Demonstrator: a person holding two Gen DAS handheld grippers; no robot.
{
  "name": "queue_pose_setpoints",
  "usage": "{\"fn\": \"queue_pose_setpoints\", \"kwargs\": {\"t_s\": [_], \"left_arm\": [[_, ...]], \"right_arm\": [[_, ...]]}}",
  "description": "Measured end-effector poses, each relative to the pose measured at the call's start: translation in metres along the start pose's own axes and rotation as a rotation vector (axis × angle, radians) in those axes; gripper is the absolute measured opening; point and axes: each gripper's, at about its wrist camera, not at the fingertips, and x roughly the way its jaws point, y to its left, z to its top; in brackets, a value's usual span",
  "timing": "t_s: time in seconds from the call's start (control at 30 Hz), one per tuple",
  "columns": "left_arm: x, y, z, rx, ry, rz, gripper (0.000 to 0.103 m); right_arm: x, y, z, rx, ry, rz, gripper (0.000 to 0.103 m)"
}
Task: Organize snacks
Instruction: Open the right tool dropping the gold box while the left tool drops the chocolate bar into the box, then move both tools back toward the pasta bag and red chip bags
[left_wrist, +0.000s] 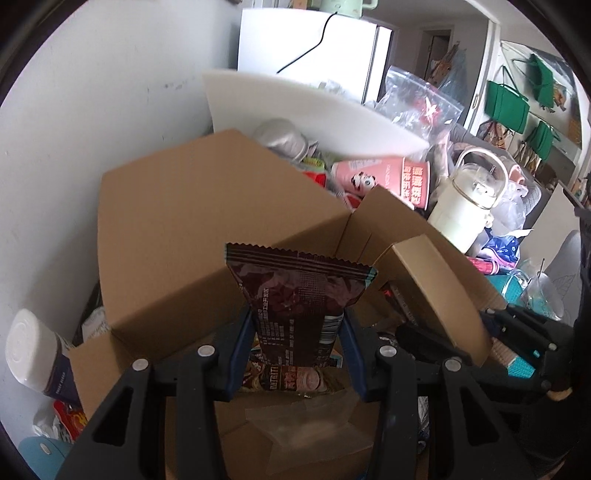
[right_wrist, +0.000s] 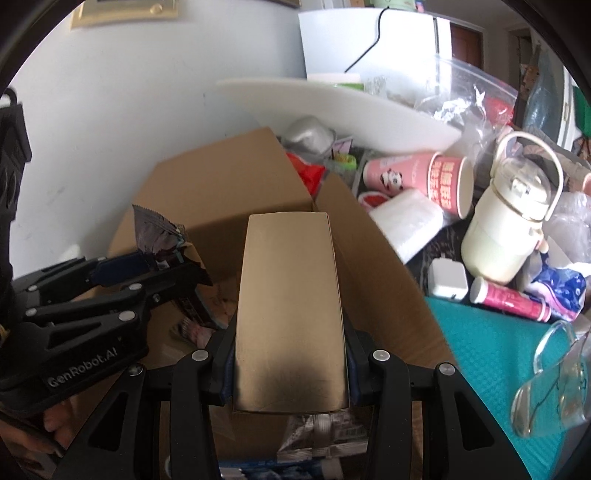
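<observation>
A bench covered by a teal textured mat (right_wrist: 487, 354) carried an open brown cardboard box (right_wrist: 221, 184) against the wall. Beside the box lay a cream handled jug (right_wrist: 502, 236), a pink tube (right_wrist: 509, 299), a white adapter (right_wrist: 447, 278) and toppled pink paper cups (right_wrist: 417, 177).

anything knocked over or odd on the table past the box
Yes. The pink paper cup lies on its side behind the cardboard box, open mouth facing right. A clear glass lies tipped on the teal mat, and a pink tube lies flat beside the upright cream jug.
</observation>
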Motion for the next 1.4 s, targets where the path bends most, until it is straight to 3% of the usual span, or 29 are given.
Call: {"fn": "queue_pose_setpoints", "kwargs": {"t_s": [0.33,0.5,0.6,0.73,1.23,1.4], "left_arm": [[0.005,0.0,-0.001,-0.005,0.047,0.01,0.044],[0.002,-0.003,-0.001,0.005,0.074,0.056,0.045],[-0.011,-0.007,0.002,0.024,0.035,0.055,0.045],[-0.029,-0.01,0.004,0.038,-0.007,0.07,0.059],[-0.099,-0.037,0.004,0.096,-0.135,-0.023,0.059],[-0.122,-0.052,-0.003,0.134,-0.172,-0.087,0.059]], "right_arm": [[0.01,0.007,-0.003,-0.034,0.038,-0.026,0.047],[0.005,0.006,-0.002,-0.042,0.038,-0.062,0.05],[-0.003,0.004,-0.001,-0.028,0.027,-0.066,0.05],[-0.017,0.007,0.002,-0.041,-0.005,-0.068,0.054],[-0.094,0.016,0.0,-0.019,-0.137,-0.112,0.054],[-0.124,0.015,-0.009,-0.016,-0.169,-0.147,0.054]]}}
